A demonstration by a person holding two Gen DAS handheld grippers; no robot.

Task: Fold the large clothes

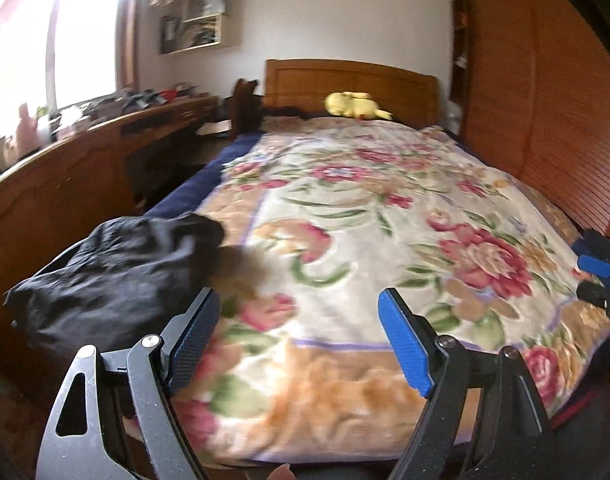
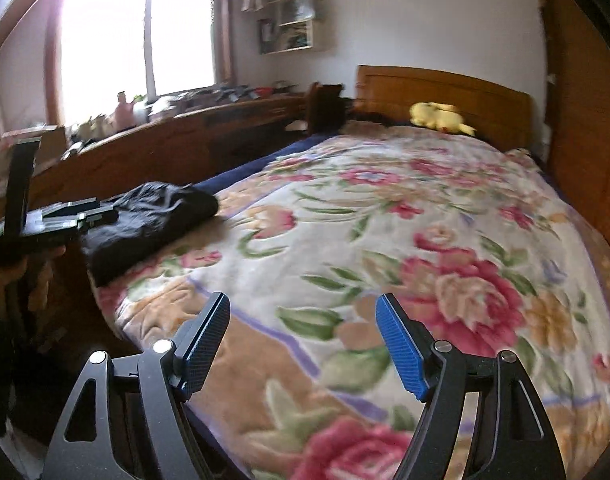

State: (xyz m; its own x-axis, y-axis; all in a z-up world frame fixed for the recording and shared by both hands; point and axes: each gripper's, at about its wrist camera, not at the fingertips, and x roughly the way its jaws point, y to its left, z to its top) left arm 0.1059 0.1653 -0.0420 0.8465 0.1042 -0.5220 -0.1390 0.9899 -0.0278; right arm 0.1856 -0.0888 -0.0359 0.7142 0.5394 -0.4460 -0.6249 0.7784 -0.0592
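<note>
A black garment (image 1: 113,272) lies bundled on the near left corner of the bed, on a floral blanket (image 1: 385,200). My left gripper (image 1: 299,300) hangs open over the blanket just right of the bundle, with nothing between its blue pads (image 1: 405,340). In the right wrist view my right gripper (image 2: 303,302) is also open and empty, above the blanket (image 2: 405,220) near the bed's foot. There the black garment (image 2: 153,220) sits to the left, and the left gripper (image 2: 97,212) reaches over its near end, held by a hand. The right gripper (image 1: 593,272) shows at the right edge of the left wrist view.
A yellow plush toy (image 1: 355,105) rests by the wooden headboard (image 1: 345,76). A long cluttered wooden desk (image 1: 65,168) runs along the bed's left side under a bright window (image 2: 137,36). A wooden wardrobe (image 1: 545,100) stands along the right side.
</note>
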